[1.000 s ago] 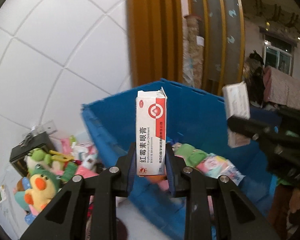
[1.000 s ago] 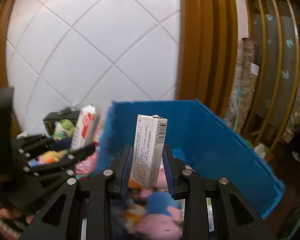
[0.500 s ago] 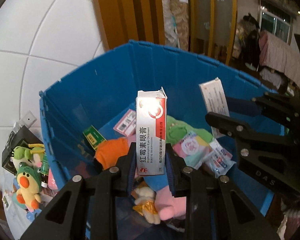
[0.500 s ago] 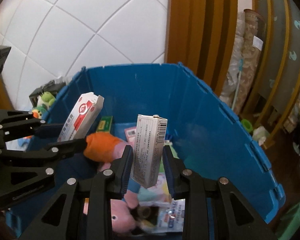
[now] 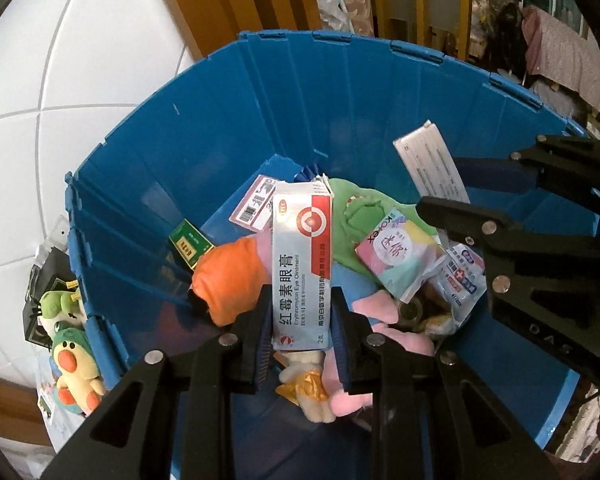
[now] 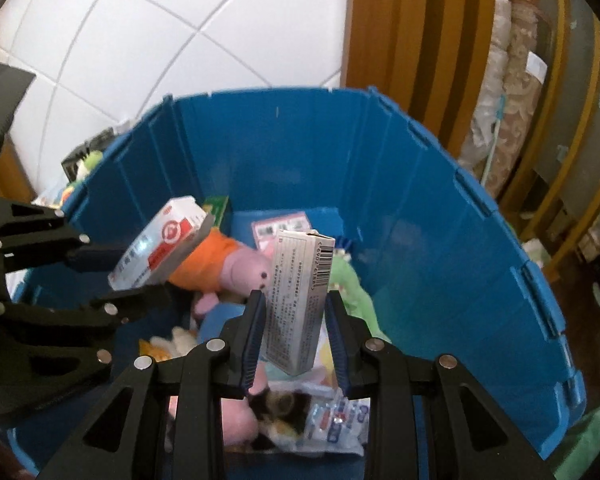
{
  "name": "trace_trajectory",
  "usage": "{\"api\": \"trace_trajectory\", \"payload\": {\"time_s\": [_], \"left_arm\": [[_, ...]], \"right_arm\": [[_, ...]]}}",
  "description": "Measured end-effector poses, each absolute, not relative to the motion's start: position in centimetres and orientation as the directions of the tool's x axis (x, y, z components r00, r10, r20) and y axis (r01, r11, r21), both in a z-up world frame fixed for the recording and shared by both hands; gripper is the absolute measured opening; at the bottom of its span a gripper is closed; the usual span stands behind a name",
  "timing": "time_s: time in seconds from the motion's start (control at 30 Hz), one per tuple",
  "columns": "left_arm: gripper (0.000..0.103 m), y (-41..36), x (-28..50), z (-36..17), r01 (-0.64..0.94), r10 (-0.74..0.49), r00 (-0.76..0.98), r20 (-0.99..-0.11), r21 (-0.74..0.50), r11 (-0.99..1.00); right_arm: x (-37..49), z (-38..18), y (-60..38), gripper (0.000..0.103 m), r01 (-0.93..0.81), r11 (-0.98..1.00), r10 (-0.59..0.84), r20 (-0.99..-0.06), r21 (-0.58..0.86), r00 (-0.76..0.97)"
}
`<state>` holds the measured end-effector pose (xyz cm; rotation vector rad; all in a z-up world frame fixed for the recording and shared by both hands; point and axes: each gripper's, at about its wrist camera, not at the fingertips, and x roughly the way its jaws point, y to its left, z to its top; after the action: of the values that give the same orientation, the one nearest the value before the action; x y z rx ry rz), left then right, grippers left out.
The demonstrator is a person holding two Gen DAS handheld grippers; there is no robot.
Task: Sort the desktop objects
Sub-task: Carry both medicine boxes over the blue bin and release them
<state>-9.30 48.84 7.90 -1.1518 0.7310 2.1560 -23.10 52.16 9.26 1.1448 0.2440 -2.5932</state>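
Left gripper jaws clamp the ointment box upright at frame centre; right gripper jaws clamp a grey carton, both above the blue bin. Carton bottoms hidden.

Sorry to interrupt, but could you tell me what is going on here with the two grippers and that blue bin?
A person is sorting small items into a blue bin with two hand-held grippers. The left gripper is clamped on a red-and-white eye ointment box, and the right gripper is clamped on a grey medicine box. Both boxes are held over the open bin, not yet released. The bin already holds a plush pig in an orange top, packets and cartons. More plush toys sit outside it.
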Motion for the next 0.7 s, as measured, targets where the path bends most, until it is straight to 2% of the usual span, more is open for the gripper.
{"api": "trace_trajectory", "payload": {"time_s": [0.3, 0.33, 0.4, 0.47, 0.5, 0.57, 0.7], "left_arm": [[0.028, 48.8, -9.3, 7.9, -0.68, 0.195, -0.498, -0.845, 0.241, -0.693], [0.031, 48.8, -9.4, 7.9, -0.677, 0.192, -0.5, -0.844, 0.243, -0.694], [0.051, 48.6, -9.4, 8.1, -0.669, 0.192, -0.511, -0.838, 0.247, -0.701], [0.064, 48.4, -9.3, 8.4, -0.662, 0.198, -0.524, -0.828, 0.25, -0.707], [0.066, 48.3, -9.1, 8.6, -0.658, 0.202, -0.533, -0.822, 0.253, -0.709], [0.067, 48.0, -9.0, 8.8, -0.653, 0.208, -0.542, -0.814, 0.252, -0.714], [0.067, 46.6, -8.5, 9.6, -0.633, 0.231, -0.553, -0.801, 0.223, -0.741]], "right_arm": [[-23.2, 8.9, 52.3, 0.031, 0.328, -0.944, -0.188, -0.755, -0.038, -0.628], [-23.2, 8.9, 52.3, 0.032, 0.327, -0.944, -0.187, -0.754, -0.038, -0.63], [-23.3, 8.9, 52.3, 0.037, 0.318, -0.947, -0.182, -0.755, -0.037, -0.63], [-23.3, 9.1, 52.4, 0.047, 0.309, -0.951, -0.181, -0.753, -0.031, -0.633], [-23.3, 9.2, 52.5, 0.051, 0.306, -0.952, -0.181, -0.751, -0.029, -0.635], [-23.2, 9.4, 52.6, 0.069, 0.297, -0.955, -0.178, -0.746, -0.028, -0.642], [-22.7, 9.8, 52.8, 0.087, 0.267, -0.963, -0.154, -0.731, -0.04, -0.664]]}}
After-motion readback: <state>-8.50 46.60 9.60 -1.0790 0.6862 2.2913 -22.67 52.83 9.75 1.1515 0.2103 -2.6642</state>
